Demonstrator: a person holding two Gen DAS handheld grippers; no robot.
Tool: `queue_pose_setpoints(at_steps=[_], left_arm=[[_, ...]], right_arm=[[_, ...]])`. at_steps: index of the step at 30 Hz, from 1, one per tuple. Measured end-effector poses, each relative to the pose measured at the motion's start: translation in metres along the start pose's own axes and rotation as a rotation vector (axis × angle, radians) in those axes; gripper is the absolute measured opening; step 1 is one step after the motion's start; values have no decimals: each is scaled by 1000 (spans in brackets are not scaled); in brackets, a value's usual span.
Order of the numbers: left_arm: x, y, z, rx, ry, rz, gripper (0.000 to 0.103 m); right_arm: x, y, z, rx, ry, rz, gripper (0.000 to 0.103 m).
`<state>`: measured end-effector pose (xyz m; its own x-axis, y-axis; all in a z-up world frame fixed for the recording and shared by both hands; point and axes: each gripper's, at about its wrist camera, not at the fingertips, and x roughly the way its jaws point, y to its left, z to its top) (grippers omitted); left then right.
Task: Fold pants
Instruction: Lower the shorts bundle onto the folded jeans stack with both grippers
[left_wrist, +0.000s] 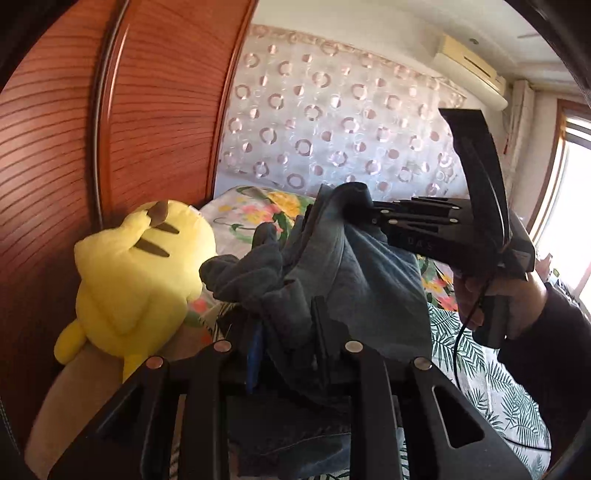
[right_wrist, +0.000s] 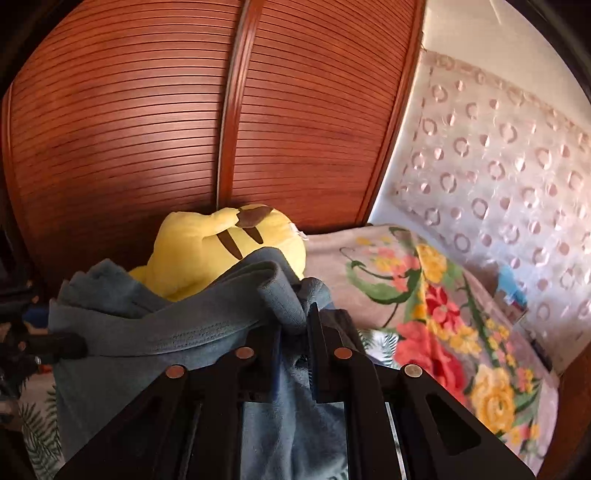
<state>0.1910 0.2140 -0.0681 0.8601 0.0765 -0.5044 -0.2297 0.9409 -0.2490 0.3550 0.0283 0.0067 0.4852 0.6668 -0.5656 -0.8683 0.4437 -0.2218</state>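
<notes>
both tongs level, left tongs (left_wrist: 288, 325) & right tongs (right_wrist: 295, 328) clamping pants (left_wrist: 351, 266)

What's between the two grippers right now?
Only the pants, held up and bunched: the left wrist view shows the cloth running from the left gripper to the right gripper.

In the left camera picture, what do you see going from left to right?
Wooden wardrobe door → yellow plush toy → blue-grey pants → right gripper → person's hand → bright window.
</notes>
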Motion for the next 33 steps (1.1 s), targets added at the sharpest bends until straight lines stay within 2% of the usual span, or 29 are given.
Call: queue_pose_setpoints(at_steps=[5,6,10,12,18,19,26,33], left_arm=[[-4,-2,-10,-5,-4,19,29],[-4,0,-10,-10,-3,17,33],[-13,1,-10,-1,-4,12,48],[-18,-1,-10,14,-12,15,49],[-23,-11,1,84,-24,25,49],[-20,-13,3,94,-21,27,49],[9,-9,-6,129,59,85,49],[22,0,-13,127,95,94,49]], right_arm=[[-3,-16,2,90,16,17,38],[-7,-21,2,114,14,32,40],[-23,-35,2,172,-17,8,40],[-34,-37,-3,188,-37,1,40],[-53,-29,-31,205,-48,49,39],[-53,-29,-35,204,-42,53,34],[-32,-40,-38,225,14,10,32],[-4,-43,-35,273,42,0,32]])
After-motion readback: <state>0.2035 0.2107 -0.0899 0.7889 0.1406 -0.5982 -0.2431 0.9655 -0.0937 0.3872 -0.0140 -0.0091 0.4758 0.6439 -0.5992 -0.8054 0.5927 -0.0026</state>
